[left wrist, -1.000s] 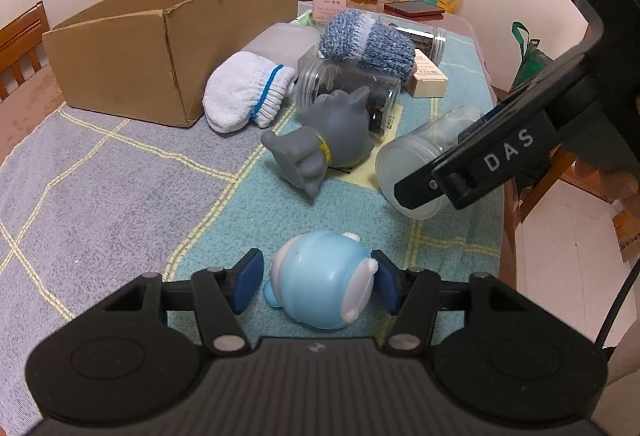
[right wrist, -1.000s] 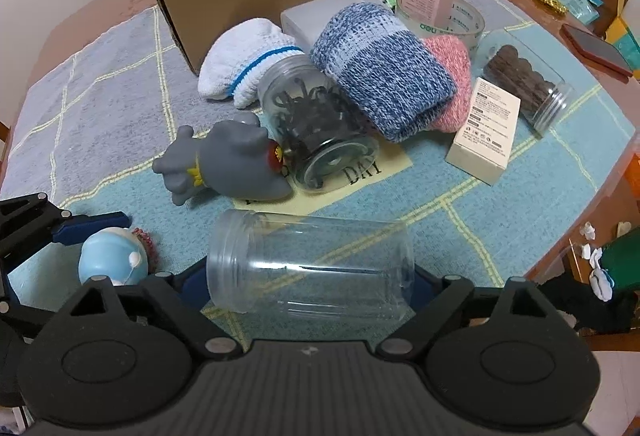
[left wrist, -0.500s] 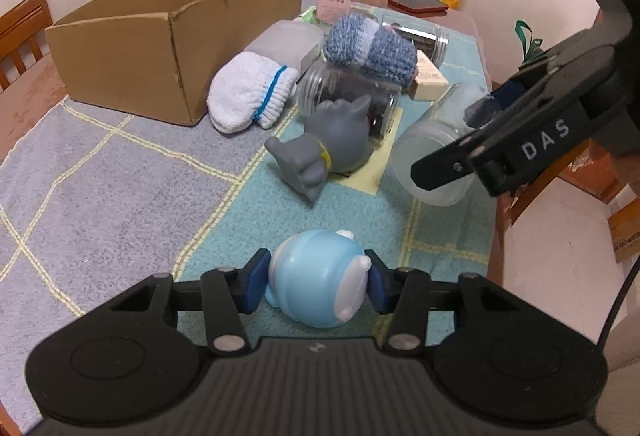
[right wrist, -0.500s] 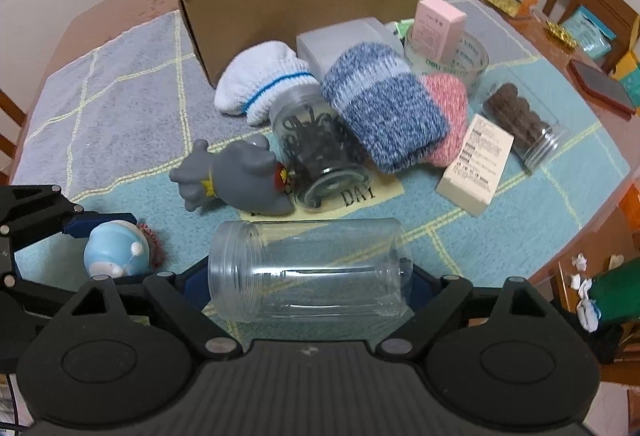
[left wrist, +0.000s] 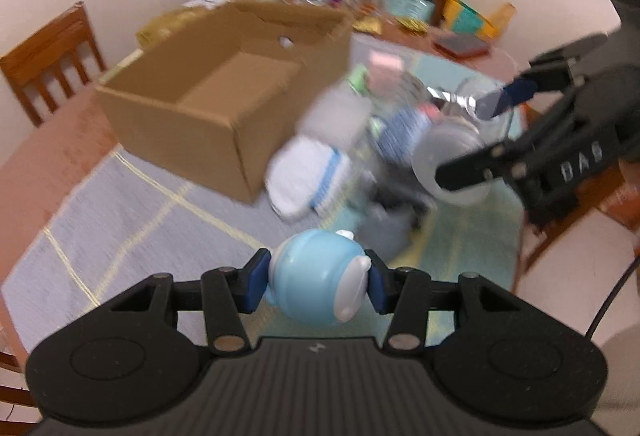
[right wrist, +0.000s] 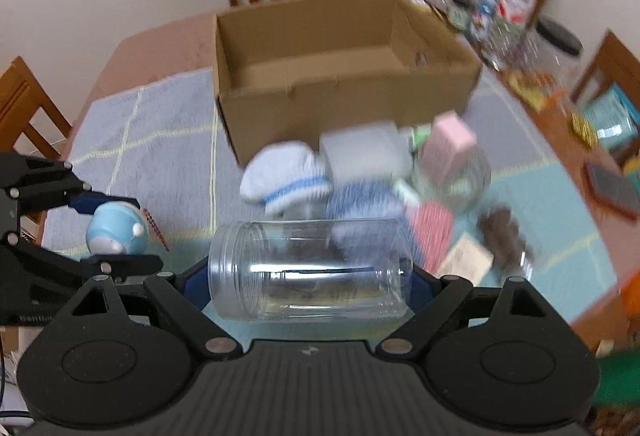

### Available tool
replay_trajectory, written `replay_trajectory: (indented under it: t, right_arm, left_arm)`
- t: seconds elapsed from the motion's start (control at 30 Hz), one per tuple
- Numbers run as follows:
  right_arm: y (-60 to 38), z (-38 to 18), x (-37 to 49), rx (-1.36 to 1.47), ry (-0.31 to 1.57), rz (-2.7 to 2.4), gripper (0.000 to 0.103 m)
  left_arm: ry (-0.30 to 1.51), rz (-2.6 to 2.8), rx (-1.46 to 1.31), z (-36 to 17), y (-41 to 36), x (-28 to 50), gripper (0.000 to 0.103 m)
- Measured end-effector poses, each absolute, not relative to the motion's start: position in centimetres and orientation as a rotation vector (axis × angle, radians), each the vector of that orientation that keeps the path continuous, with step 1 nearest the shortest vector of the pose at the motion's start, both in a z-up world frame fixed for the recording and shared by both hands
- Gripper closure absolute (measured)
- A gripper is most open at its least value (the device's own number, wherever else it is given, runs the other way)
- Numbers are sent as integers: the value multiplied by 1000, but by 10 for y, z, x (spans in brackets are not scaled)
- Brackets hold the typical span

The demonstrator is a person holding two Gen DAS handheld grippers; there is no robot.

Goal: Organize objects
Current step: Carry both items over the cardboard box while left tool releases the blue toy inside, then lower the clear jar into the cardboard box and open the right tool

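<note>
Blue round toy (left wrist: 318, 282) sits clamped in my left gripper (left wrist: 316, 286), clear of the table; clear jar (right wrist: 310, 270) is held end to end, on its side, in my right gripper (right wrist: 310, 282). Risk: the smooth jar may slip from the pads, and both loads could collide over the cardboard box (right wrist: 340, 76) beyond the sock pile (right wrist: 288, 180).

Glossy blue plastic toy (left wrist: 320, 276), clear smooth plastic jar (right wrist: 308, 268), matt cardboard box (left wrist: 224, 92).

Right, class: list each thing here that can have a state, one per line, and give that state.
Left gripper: shut on the blue toy.
Right gripper: shut on the clear jar.
Clear jar: on its side, lidless, empty.
Box: open on top, looks empty.
White sock: bunched on the cloth.
Blue toy: held, off the cloth.
</note>
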State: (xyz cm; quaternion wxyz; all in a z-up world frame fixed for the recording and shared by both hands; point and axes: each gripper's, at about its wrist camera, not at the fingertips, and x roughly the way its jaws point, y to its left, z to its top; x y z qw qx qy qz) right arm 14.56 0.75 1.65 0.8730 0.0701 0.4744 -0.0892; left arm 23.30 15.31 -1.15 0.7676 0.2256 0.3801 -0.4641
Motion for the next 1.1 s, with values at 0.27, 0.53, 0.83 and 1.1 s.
replay_trajectory:
  t: [0.27,0.53,0.83,1.1]
  right_arm:
    - [-43,39,196,73,929,-80,10]
    - [-101,59,251,20,872,1,9]
    - [-149,55,296,67,874,63,10]
    - [-163,42,326,40,896,115,9]
  left_arm:
    - [729,-859,439,35,100,282,54]
    - [728,-698,340,46,40,342,54]
    - [812,-534,291,17,15,365,13]
    - [798,-449,308,24,12,363,8]
